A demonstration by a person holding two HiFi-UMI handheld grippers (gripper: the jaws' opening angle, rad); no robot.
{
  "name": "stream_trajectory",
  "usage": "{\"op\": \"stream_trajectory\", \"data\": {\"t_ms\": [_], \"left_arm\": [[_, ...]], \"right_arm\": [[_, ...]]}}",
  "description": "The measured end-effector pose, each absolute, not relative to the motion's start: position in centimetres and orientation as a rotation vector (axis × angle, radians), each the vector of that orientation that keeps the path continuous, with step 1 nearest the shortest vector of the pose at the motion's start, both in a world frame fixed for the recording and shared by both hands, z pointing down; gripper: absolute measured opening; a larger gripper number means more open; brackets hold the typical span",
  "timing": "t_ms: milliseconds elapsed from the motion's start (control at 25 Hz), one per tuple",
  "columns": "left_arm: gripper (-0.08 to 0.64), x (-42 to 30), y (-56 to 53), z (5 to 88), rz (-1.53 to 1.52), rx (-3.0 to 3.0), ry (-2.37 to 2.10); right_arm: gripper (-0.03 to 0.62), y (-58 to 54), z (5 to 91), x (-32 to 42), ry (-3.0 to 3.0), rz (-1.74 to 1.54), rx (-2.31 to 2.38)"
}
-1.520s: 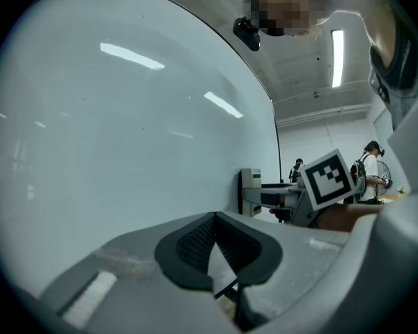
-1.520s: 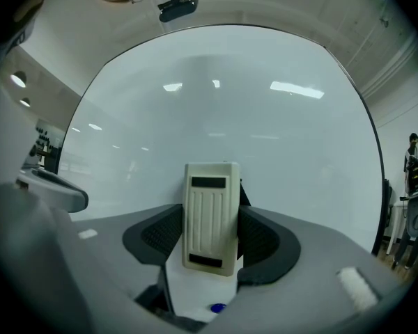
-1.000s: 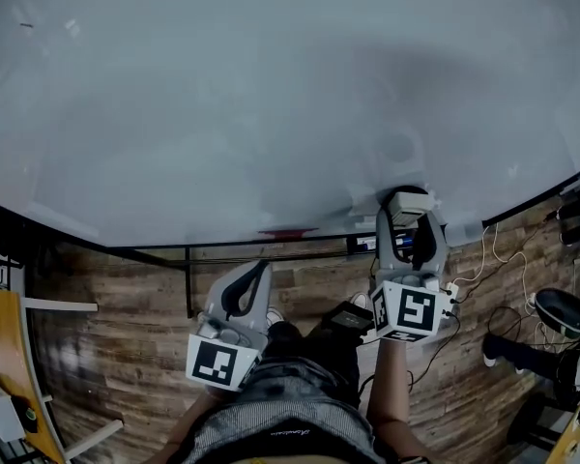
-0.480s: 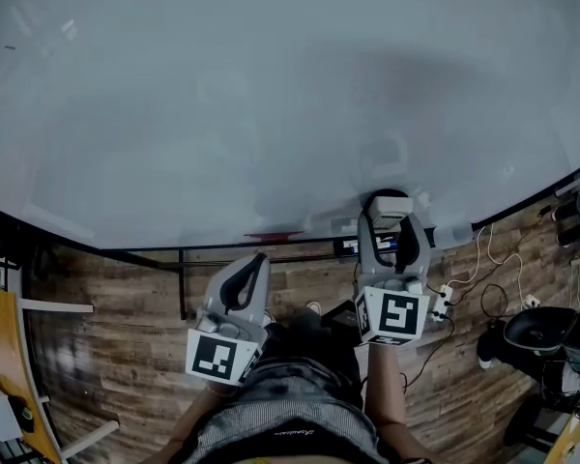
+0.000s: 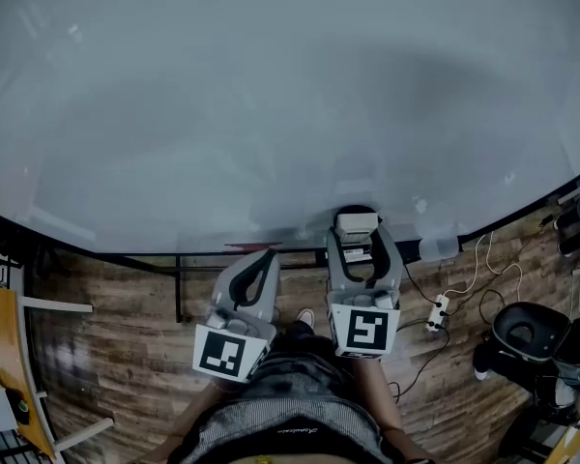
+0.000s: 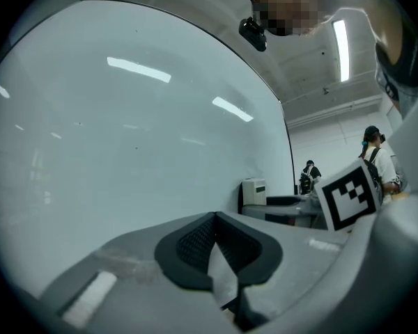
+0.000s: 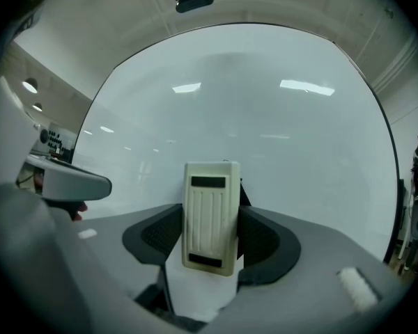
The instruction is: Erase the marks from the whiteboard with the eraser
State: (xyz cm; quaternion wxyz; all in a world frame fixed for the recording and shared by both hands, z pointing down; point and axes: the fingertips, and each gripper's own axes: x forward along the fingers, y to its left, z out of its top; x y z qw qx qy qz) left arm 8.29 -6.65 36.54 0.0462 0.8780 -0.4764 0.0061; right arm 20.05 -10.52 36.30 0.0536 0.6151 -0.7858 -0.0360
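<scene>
Right tool point(image 5: 356, 238) slid leftward, clamped on eraser point(image 7: 210, 216) near whiteboard point(image 5: 271, 95), left tool point(image 5: 262, 259) closed, empty

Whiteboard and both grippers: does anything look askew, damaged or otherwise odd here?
Nothing stands out. The eraser sits upright and square between the jaws of the right gripper. The left gripper is shut and empty. The whiteboard shows no clear marks, only light reflections.
</scene>
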Motion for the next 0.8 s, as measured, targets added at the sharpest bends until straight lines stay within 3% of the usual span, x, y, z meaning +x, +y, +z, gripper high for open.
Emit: {"op": "stream_trajectory", "data": {"t_ms": [600,800], "left_arm": [[0.003,10.0,-7.6,37.5,0.019,2.676,-1.446],[0.003,6.3,-7.3,37.8,0.025,2.695,-1.395]], "right_arm": [[0.255,-10.6,36.4,20.0,-2.378,-0.099,1.871],[0.255,-10.0,36.7,16.4,-2.349,-0.089,1.893]]}}
